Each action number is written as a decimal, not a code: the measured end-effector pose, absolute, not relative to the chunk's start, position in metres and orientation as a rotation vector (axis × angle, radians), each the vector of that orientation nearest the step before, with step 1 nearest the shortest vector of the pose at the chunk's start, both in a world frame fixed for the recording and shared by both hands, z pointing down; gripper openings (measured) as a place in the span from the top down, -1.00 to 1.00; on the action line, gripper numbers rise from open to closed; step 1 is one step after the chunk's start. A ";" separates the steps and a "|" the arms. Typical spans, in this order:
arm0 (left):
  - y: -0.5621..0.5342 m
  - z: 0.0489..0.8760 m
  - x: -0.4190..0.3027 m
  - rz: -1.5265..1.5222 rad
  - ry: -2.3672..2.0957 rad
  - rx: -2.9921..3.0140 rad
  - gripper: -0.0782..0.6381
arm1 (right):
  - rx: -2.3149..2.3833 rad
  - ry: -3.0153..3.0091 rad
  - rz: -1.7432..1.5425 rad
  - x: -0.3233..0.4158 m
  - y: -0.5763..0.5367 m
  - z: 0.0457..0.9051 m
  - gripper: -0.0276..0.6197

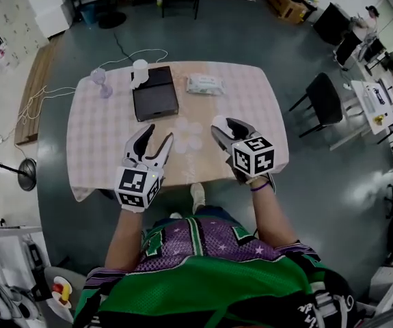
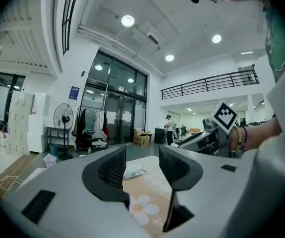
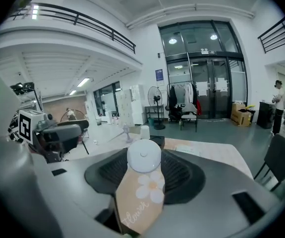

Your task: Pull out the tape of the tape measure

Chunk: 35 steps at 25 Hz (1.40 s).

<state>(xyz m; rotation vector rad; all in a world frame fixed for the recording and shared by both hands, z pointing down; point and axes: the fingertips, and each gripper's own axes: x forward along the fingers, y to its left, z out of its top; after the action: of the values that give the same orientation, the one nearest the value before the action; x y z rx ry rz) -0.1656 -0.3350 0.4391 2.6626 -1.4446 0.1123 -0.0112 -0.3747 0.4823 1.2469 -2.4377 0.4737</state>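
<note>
Two grippers are held up above the near edge of the table (image 1: 93,135), side by side and a little apart. The left gripper (image 1: 158,135) has its jaws spread with nothing between them; through the gap its own view shows only the checked cloth and the flower print (image 2: 143,208) lying below and just ahead of it. To its right, the right gripper (image 1: 226,124) has its jaws set wide and closed on the tape measure (image 3: 143,156), a round white case pinched by its sides between the two ribbed pads at the tips. The case's flat face, with a small centre button, is turned toward that gripper's camera. It is clear of the table, with the flower print below it. Farther ahead of the left gripper a flat black box (image 1: 155,93) lies on the cloth. A packet of wipes (image 1: 204,84) lies ahead of the right gripper, just right of the box. Beyond the box, toward the far left corner, stand a white cup (image 1: 140,70) and a small fan (image 1: 100,80). Off to the right of the right gripper, past the table's edge, a black chair (image 1: 322,101) stands on the grey floor.
</note>
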 end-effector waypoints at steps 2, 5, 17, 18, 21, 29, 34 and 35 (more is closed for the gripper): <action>-0.331 0.432 -0.160 0.093 -1.428 2.697 0.15 | 1.233 -2.458 0.486 -0.017 -0.363 0.467 0.24; -0.319 0.425 -0.150 0.082 -1.399 2.728 0.15 | 1.205 -2.498 0.530 -0.023 -0.344 0.448 0.24; -0.300 0.410 -0.117 0.075 -1.331 2.814 0.15 | 1.046 -2.584 0.566 -0.049 -0.315 0.411 0.24; -0.299 0.410 -0.113 0.074 -1.321 2.819 0.15 | 1.034 -2.590 0.569 -0.050 -0.314 0.410 0.24; -0.294 0.413 -0.102 0.068 -1.288 2.826 0.15 | 1.001 -2.598 0.579 -0.051 -0.310 0.411 0.24; -0.287 0.412 -0.094 0.089 -1.288 2.854 0.17 | 0.930 -2.594 0.597 -0.057 -0.298 0.413 0.24; -0.283 0.409 -0.102 0.080 -1.309 2.848 0.19 | 0.901 -2.585 0.587 -0.062 -0.293 0.415 0.24; -0.282 0.409 -0.103 0.083 -1.311 2.848 0.19 | 0.897 -2.583 0.582 -0.064 -0.293 0.415 0.24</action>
<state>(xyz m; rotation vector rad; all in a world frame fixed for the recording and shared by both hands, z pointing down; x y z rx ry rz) -0.1033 -0.2823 0.4092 2.8481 -1.3111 0.0826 -0.0637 -0.2927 0.4153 0.8972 -2.5830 0.5822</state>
